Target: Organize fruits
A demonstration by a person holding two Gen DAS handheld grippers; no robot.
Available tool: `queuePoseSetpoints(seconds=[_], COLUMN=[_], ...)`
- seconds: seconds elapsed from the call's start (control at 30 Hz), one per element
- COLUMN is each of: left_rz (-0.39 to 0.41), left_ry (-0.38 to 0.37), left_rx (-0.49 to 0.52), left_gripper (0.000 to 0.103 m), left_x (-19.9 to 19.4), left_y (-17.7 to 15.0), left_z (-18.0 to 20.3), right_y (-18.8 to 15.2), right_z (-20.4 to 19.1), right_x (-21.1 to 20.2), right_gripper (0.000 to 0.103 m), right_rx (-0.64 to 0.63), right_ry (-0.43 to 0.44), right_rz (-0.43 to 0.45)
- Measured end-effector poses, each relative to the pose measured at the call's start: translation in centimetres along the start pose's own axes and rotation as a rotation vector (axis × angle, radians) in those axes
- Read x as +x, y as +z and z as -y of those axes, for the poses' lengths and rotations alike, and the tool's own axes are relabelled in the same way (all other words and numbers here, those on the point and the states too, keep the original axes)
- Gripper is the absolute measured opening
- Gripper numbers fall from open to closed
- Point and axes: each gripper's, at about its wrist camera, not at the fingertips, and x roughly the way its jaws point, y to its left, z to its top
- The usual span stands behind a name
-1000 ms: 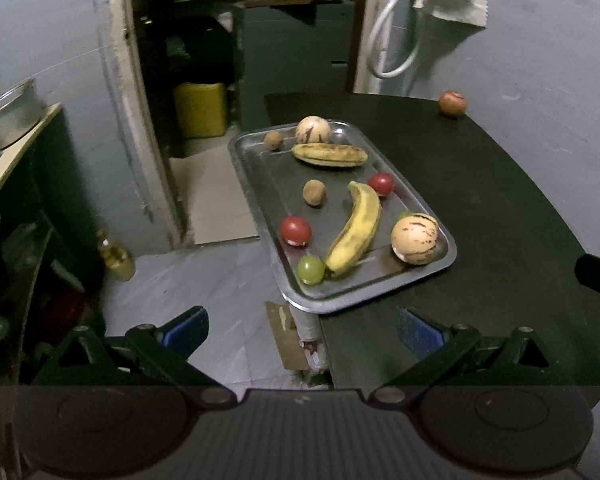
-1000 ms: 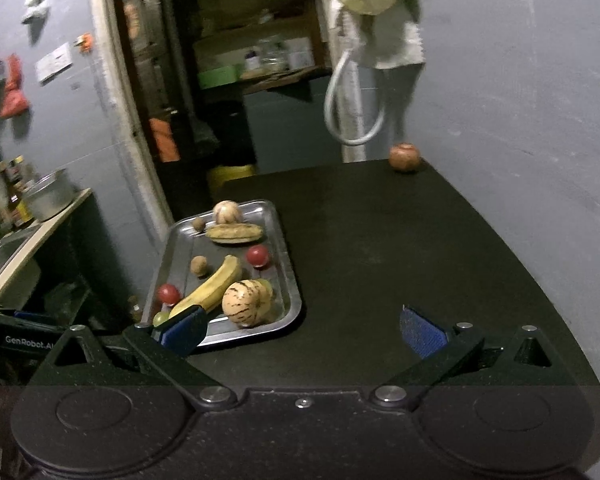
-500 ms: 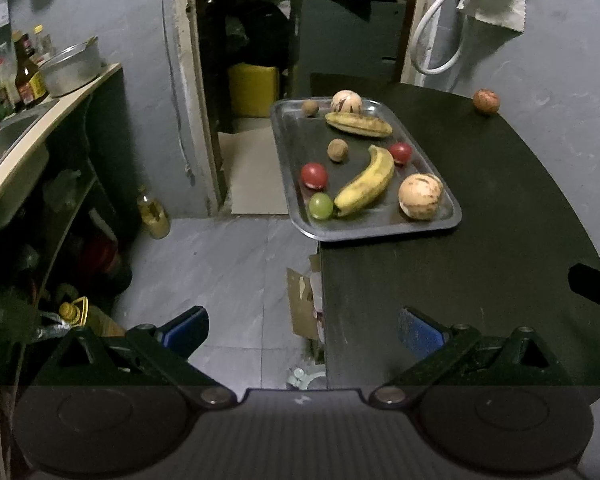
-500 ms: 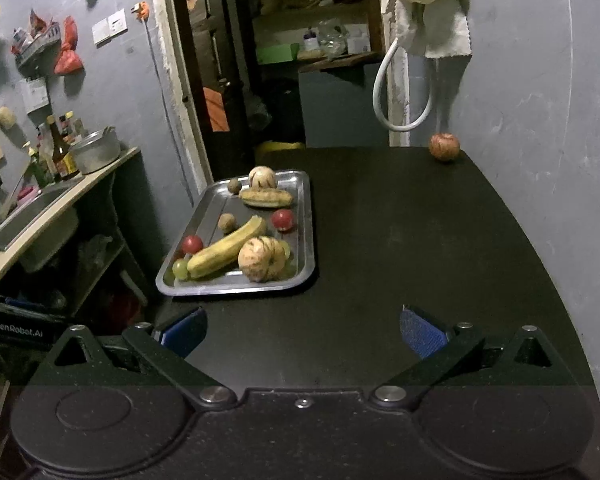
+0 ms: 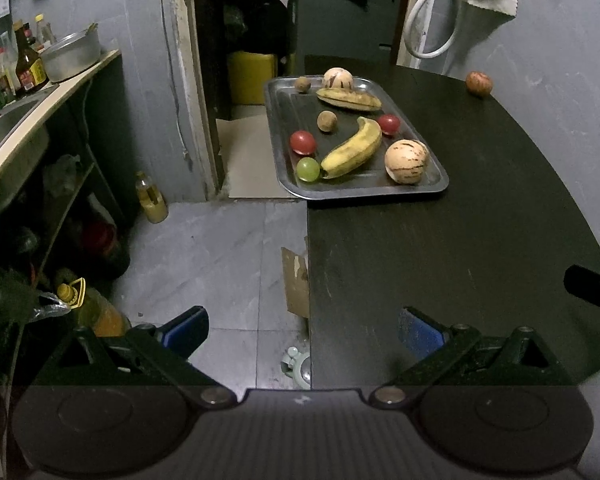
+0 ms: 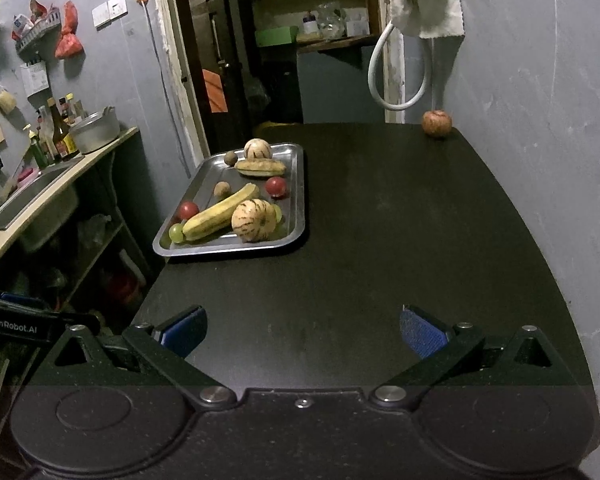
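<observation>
A steel tray (image 5: 436, 188) (image 6: 296, 236) lies at the left edge of the black table (image 5: 440, 260) (image 6: 380, 240). It holds a yellow banana (image 5: 354, 150) (image 6: 220, 214), a browner banana (image 5: 348, 99), two striped melons (image 5: 406, 161) (image 6: 254, 220), two red tomatoes (image 5: 302, 141), a green grape (image 5: 308, 169) and two small brown fruits (image 5: 326, 121). A lone red apple (image 5: 479, 83) (image 6: 436, 123) sits at the far right corner by the wall. My left gripper (image 5: 303, 326) and right gripper (image 6: 303, 326) both stand open and empty, well short of the tray.
Left of the table is bare floor with an oil bottle (image 5: 152, 200) and a counter (image 6: 60, 168) with a pot and bottles. A doorway opens behind the tray. A grey wall (image 6: 540, 120) borders the table's right side. A white hose (image 6: 396, 76) hangs there.
Both grippers have drawn back and risen from the tray, so it looks smaller and farther. The left view has swung left over the floor. Nothing was grasped.
</observation>
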Motion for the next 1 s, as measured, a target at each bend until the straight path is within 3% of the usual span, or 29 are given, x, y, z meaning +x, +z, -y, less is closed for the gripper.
queuePoseSetpoints(seconds=[1.0], left_rz=[-0.006], left_ry=[-0.002], left_rx=[0.000], left_gripper=[0.102], left_x=[-0.02], left_y=[-0.21], left_z=[0.09], right_y=[-0.25], right_z=[0.10], right_x=[-0.05], right_gripper=[0.102], right_rx=[0.000], right_ry=[0.000], right_rz=[-0.018])
